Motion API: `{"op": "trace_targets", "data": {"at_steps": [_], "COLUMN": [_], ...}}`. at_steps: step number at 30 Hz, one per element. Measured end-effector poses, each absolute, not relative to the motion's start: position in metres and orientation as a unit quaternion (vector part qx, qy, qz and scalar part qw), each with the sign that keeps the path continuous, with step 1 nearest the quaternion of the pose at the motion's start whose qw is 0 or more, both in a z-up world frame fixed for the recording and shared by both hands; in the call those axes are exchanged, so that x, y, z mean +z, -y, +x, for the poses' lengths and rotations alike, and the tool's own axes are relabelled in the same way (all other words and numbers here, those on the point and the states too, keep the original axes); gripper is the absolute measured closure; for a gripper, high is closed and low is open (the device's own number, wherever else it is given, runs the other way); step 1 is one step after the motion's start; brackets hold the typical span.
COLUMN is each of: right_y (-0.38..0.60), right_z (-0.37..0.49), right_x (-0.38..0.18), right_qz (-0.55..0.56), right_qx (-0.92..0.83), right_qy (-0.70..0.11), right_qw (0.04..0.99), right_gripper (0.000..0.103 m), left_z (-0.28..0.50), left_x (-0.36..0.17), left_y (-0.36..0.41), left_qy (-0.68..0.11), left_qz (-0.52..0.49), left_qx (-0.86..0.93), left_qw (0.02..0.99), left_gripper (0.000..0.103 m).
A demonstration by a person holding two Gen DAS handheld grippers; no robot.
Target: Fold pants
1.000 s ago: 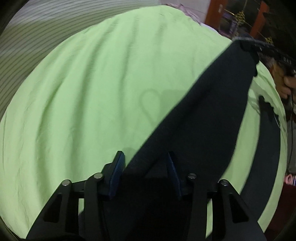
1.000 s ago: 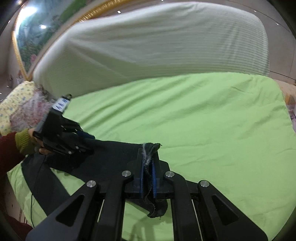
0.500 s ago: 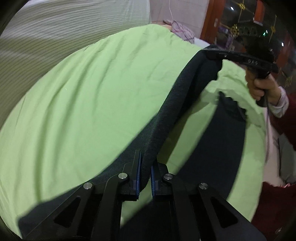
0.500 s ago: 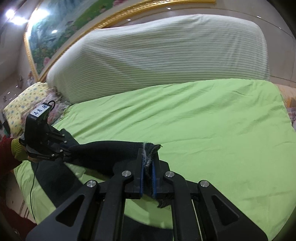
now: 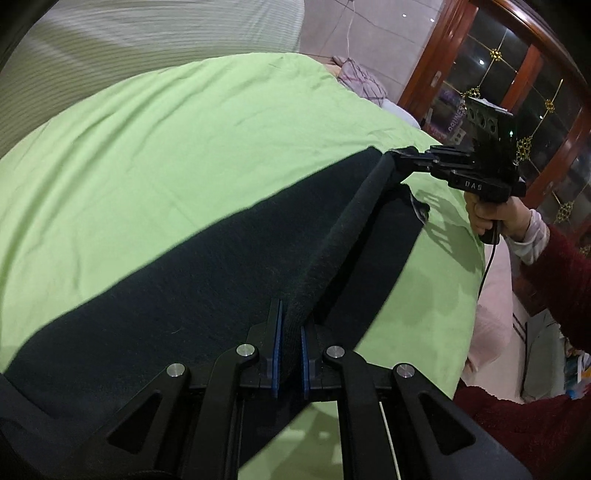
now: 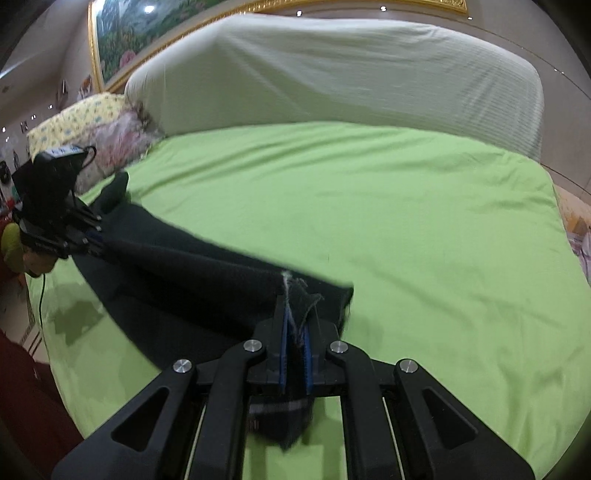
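I hold the dark pants (image 5: pixel 229 266) stretched over the green bed (image 5: pixel 184 147), left gripper (image 5: pixel 290 345) and right gripper (image 6: pixel 295 343) each clamped on an edge (fabric taut between). Next, presumably: carry this edge across and lay it flat.

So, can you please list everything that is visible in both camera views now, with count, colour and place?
pants: one, dark, stretched over the near part of the bed, clamped at both ends
bed sheet: one, light green, covering the bed
striped cover: one, pale, behind the sheet
floral pillows: yellow and pink, count unclear, at the bed's corner
painting: one, gold frame, on the wall
cabinet: one, reddish wood with glass, beyond the bed
left gripper: black, blue pads, shut on the pants
right gripper: black, blue pads, shut on the pants
sleeve: dark red, right arm
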State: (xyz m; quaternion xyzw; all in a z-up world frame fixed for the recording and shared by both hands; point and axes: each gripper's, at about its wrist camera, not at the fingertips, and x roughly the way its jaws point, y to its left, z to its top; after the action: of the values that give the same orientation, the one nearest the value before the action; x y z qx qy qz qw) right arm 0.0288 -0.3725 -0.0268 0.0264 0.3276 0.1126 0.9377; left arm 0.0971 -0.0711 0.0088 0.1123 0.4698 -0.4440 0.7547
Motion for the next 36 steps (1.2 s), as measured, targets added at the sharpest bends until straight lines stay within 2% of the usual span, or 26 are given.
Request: {"op": "trace_targets", "data": {"at_steps": [7,9,11,13,14,18,19,23,26,29,36], "right_y": [0.372,0.376,0.375,0.374,0.374,0.383,0.387,0.388,0.38,0.359,0.271], "right_z": [0.016,0.019,0.019,0.016,0.012,-0.006,-0.012,-0.03,-0.039,-0.036,0.015], "right_x": [-0.039,-0.046,-0.051,-0.051,-0.05,-0.049,-0.048,-0.038,-0.026,-0.023,-0.023], "right_qz": [0.021,0.044,0.042,0.039,0.038,0.073,0.09,0.133,0.177,0.216,0.229], "right_qx": [0.096,0.1,0.083,0.069,0.063,0.036,0.03,-0.002,0.0,0.042,0.155], "right_qy": [-0.345,-0.358,-0.368,-0.372,-0.372,-0.361,-0.353,-0.32,-0.273,-0.243,-0.265], "right_qw": [0.933,0.927,0.925,0.925,0.925,0.929,0.931,0.938,0.946,0.945,0.924], "right_gripper": [0.096,0.095,0.087,0.075,0.074,0.072,0.072,0.072,0.07,0.064,0.06], "left_z": [0.075,0.074,0.075,0.071,0.068,0.058,0.055,0.049,0.052,0.064,0.102], "left_x": [0.004,-0.003,-0.014,-0.02,-0.021,-0.008,-0.007,-0.003,-0.001,0.005,0.021], "left_y": [0.071,0.072,0.072,0.071,0.071,0.065,0.062,0.051,0.033,0.007,-0.045], "left_qy": [-0.461,-0.472,-0.488,-0.498,-0.497,-0.468,-0.464,-0.463,-0.467,-0.472,-0.489], "left_qz": [0.083,0.077,0.072,0.065,0.061,0.018,0.007,-0.02,-0.05,-0.081,-0.121], "left_qx": [-0.451,-0.444,-0.43,-0.415,-0.412,-0.407,-0.402,-0.367,-0.324,-0.264,-0.128], "left_qw": [0.759,0.758,0.756,0.759,0.761,0.784,0.789,0.806,0.821,0.837,0.854], "left_gripper": [0.094,0.088,0.083,0.081,0.077,0.051,0.049,0.047,0.041,0.035,0.032]}}
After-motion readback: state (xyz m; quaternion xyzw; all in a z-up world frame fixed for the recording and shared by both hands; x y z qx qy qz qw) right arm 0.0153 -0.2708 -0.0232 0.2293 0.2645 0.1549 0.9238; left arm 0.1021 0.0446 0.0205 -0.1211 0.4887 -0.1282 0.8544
